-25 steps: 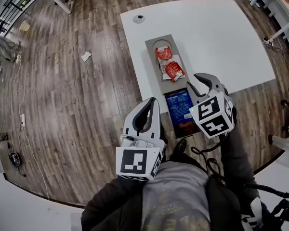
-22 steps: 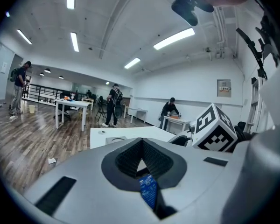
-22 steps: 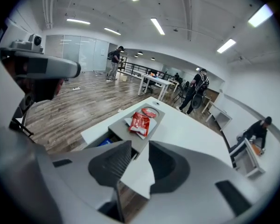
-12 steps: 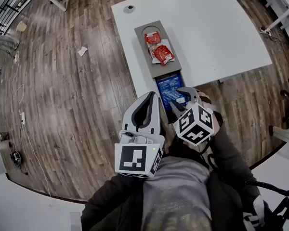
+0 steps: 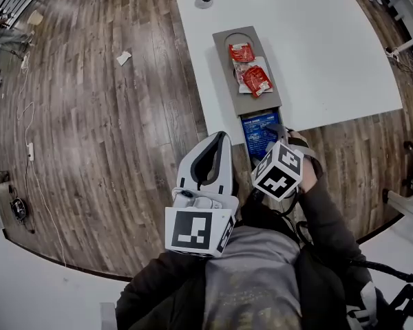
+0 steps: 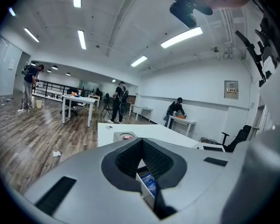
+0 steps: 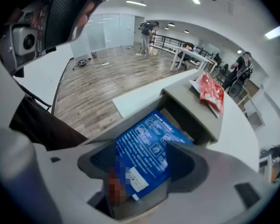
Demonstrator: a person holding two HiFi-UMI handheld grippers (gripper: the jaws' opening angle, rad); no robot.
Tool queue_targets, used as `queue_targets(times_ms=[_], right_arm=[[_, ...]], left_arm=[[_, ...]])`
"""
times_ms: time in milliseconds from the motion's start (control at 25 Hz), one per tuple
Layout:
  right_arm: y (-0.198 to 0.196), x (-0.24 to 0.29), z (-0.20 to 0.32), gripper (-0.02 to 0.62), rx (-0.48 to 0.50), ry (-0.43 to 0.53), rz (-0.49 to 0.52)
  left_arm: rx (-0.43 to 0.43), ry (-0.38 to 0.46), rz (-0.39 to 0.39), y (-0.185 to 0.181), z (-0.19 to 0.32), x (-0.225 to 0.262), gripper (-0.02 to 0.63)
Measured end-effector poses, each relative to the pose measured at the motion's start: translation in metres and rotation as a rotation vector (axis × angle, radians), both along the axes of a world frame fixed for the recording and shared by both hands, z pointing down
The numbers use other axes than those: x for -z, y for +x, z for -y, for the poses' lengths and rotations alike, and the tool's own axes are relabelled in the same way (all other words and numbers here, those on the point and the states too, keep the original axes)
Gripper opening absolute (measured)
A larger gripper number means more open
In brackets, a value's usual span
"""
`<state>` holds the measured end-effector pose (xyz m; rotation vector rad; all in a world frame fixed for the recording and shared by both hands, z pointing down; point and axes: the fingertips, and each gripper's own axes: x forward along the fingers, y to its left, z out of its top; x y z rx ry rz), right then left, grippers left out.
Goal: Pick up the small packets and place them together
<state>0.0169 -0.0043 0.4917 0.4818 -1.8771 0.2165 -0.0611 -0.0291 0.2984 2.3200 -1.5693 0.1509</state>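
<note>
Beneath my right gripper [image 7: 140,160] the blue packet [image 7: 147,141] lies between jaws that have just been spreading, untouched. Beyond, red packets [image 5: 256,80] rest on the gray tray [image 5: 227,67]. My left gripper [image 6: 142,143] jaws are pressed together, empty.

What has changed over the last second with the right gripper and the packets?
The right gripper dropped from beside the blue packet to tip down over it, and its jaws have just been opening, now straddling the packet without gripping. The left gripper, shut, the red packets and the grey tray stayed put.
</note>
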Motion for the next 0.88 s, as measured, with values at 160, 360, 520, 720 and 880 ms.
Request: queue_targets(times_ms=[160,360,520,720,880], right_arm=[[-0.001,-0.001,0.007,0.322,-0.013,-0.014,-0.005],[0.003,0.004,0.016,0.097,-0.019,0.051,-0.008],[0.004,0.005,0.017,0.003,-0.021,0.096,-0.020],[0.007,0.014,0.002,0.005,-0.006,0.081,0.014],[0.001,0.012,-0.014,0.149,0.051,0.054,0.021]], left_arm=[[0.007,-0.018,-0.009,-0.008,0.009,-0.007,0.001],[0.001,-0.027,-0.014,-0.009,0.014,-0.011,0.002],[-0.008,-0.024,-0.016,-0.006,0.008,-0.010,0.002],[-0.014,-0.013,-0.023,-0.002,0.000,-0.006,0.001],[-0.022,-0.004,-0.032,0.002,-0.007,-0.002,0.002]])
